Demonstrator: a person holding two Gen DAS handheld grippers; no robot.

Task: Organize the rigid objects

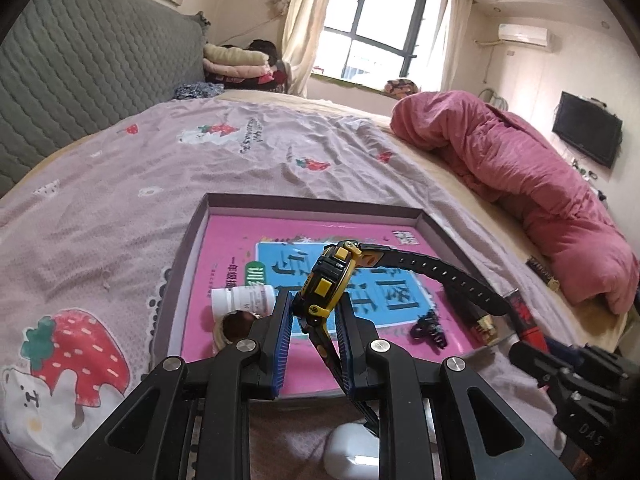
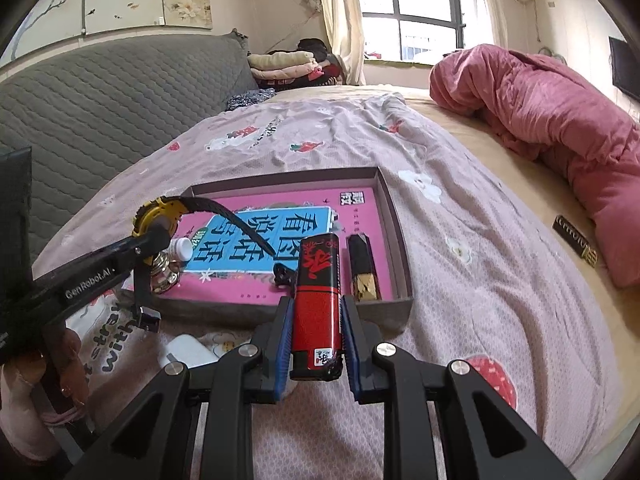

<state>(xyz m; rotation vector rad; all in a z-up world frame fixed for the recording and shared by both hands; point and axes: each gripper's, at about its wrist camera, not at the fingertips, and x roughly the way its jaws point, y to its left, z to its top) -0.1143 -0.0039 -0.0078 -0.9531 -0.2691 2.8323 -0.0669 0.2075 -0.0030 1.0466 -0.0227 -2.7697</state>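
Jaws clamp a watch (image 1: 326, 280) and lighter (image 2: 318, 304) above the cluttered tray (image 2: 394, 216).

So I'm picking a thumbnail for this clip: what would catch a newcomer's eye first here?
Probably the bright pink book lining the shallow box on the bed, the loudest colour in either view. Over it, the left hand-held gripper holds a yellow and black watch, strap arching right, while the right hand-held gripper clamps a red and black lighter at the box's near edge. A heaped pink quilt fills the right.
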